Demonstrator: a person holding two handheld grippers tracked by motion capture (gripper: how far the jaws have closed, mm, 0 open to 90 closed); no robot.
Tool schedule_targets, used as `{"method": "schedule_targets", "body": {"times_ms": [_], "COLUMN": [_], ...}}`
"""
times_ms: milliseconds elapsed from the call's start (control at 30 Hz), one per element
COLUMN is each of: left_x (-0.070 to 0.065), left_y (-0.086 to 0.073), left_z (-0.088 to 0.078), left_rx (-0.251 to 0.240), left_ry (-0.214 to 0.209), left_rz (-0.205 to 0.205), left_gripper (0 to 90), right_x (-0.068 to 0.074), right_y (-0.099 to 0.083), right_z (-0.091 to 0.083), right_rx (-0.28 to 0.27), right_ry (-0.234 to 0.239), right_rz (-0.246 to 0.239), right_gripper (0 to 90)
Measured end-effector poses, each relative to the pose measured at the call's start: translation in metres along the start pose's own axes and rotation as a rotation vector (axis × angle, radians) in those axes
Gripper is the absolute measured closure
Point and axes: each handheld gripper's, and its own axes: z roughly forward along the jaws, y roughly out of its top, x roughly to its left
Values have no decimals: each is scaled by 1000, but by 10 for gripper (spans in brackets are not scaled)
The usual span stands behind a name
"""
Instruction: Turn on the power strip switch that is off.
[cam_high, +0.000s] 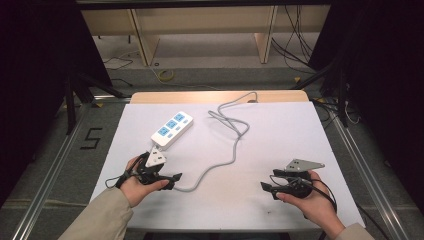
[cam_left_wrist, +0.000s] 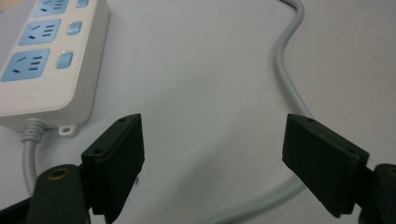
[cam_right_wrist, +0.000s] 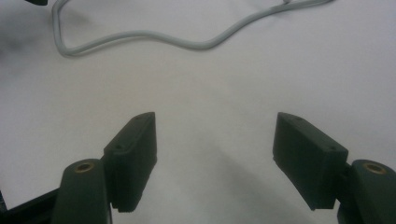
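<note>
A: Power strip (cam_high: 172, 129) sits upper left of centre in the high view, cord (cam_high: 227, 150) trailing toward the left tongs (cam_high: 176, 179); the right tongs (cam_high: 264, 187) wait lower right.

B: Left gripper view?

A: Jaws spread wide, empty; strip (cam_left_wrist: 46, 60) upper left.

B: Right?

A: Wide, empty, above bare surface (cam_right_wrist: 233, 84). Likely approach; next, reach the cord.

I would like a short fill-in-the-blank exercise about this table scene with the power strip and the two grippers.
1. The white power strip has ____ blue sockets.
2. The grey cable runs from the strip across the ____ table.
3. The fingers of the left gripper stand ____, with nothing between them.
4. The right gripper holds ____.

Missing words: three; white; open; nothing
</note>
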Motion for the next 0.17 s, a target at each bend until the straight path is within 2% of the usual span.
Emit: {"method": "schedule_targets", "body": {"times_ms": [167], "left_x": [-5], "left_y": [0], "left_z": [3], "left_rx": [20], "left_ry": [-8], "left_rz": [42], "left_gripper": [203], "right_x": [-1], "right_y": [0], "right_z": [0], "right_rx": [-3], "right_ry": [-1], "right_rz": [2], "right_gripper": [310]}}
